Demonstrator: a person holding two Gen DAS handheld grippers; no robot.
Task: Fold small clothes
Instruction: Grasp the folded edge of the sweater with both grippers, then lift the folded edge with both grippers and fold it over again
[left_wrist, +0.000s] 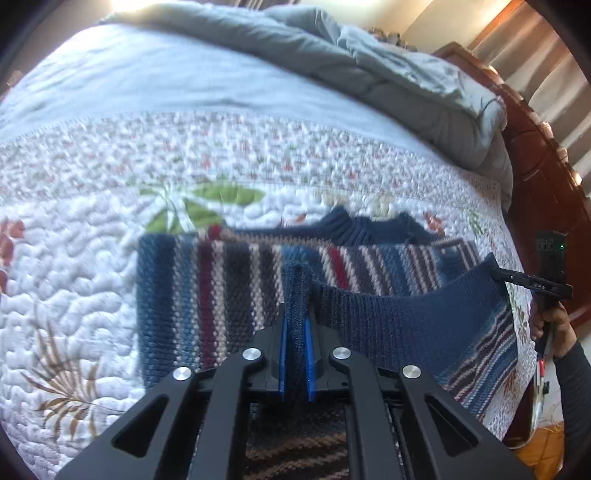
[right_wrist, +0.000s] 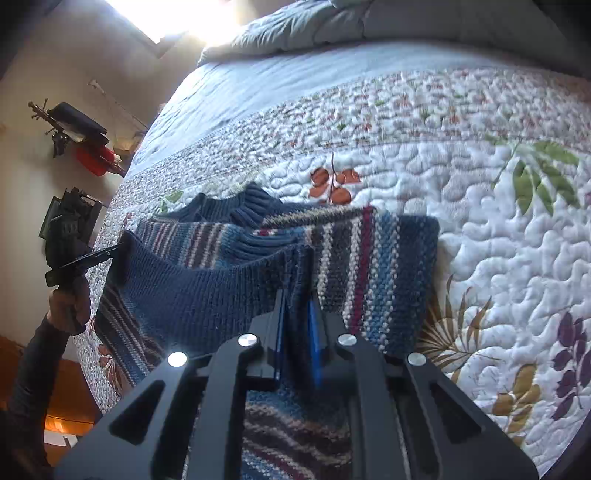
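Note:
A striped knitted sweater in blue, maroon and white lies on the quilted bed, its ribbed collar at the far side. My left gripper is shut on the near blue hem, a fold of knit pinched between its blue pads. To the right, my right gripper pinches the hem's other corner, so the edge hangs lifted between the two. In the right wrist view, the right gripper is shut on the sweater. The left gripper, held in a hand, grips the far left corner.
A white floral quilt covers the bed around the sweater. A bunched grey duvet lies at the far end. A dark wooden bed frame runs along the right. Red and black items hang on the wall to the left.

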